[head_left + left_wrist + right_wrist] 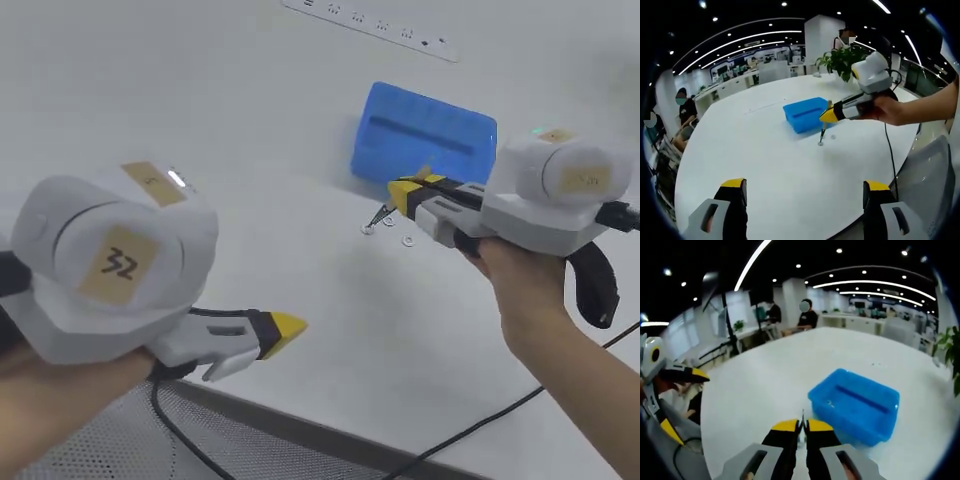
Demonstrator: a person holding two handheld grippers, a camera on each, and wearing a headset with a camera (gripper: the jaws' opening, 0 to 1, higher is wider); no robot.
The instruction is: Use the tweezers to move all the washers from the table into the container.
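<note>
A blue container (425,140) (805,114) (855,405) stands on the white table (250,150). A few small washers (368,230) (820,144) lie on the table just in front of it. My right gripper (405,192) (827,116) (800,426) is shut on thin tweezers (382,213) (823,131) (802,416), which point down at the washers. Whether the tips hold a washer is too small to tell. My left gripper (285,328) (804,190) hovers open and empty over the near table edge, well short of the washers.
A white power strip (380,25) lies at the far side of the table. A mesh chair back (200,440) and a black cable (480,420) sit by the near edge. A potted plant (840,60) stands beyond the container.
</note>
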